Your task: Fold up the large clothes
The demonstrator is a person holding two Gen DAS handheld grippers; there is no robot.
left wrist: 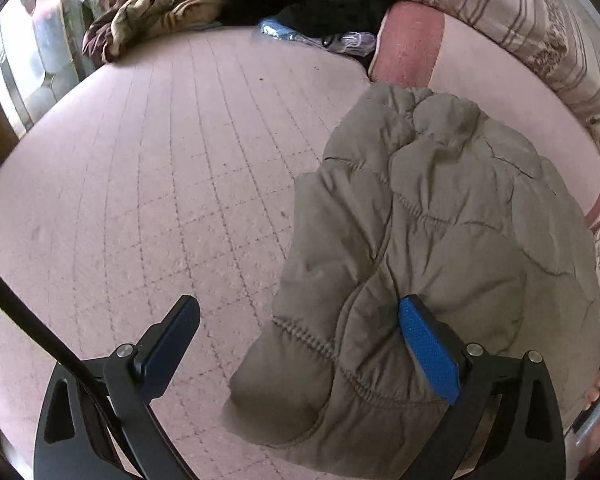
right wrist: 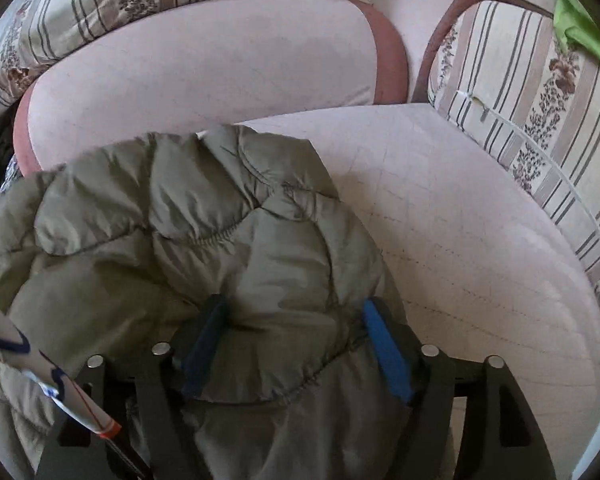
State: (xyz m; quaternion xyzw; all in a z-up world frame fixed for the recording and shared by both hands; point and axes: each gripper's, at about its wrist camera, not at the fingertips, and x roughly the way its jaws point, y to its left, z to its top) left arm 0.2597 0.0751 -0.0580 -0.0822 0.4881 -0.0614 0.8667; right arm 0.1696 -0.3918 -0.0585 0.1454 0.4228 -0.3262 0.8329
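An olive-grey quilted puffer jacket (left wrist: 432, 240) lies bunched on a pale pink quilted sofa seat (left wrist: 160, 168). My left gripper (left wrist: 300, 320) is open wide; its right blue pad (left wrist: 424, 344) touches the jacket's lower fold, its left finger (left wrist: 172, 336) is over bare seat. In the right wrist view the jacket (right wrist: 180, 232) fills the lower left. My right gripper (right wrist: 294, 316) has its fingers spread with a thick fold of jacket bulging between the blue pads (right wrist: 388, 356).
Striped floral cushions (right wrist: 540, 120) line the sofa back and right side. A pink cushion (right wrist: 204, 64) lies behind the jacket. A crumpled floral blanket (left wrist: 160, 8), dark clothes (left wrist: 320, 4) and a plastic bag sit at the far end. A green cloth (right wrist: 580, 32) hangs top right.
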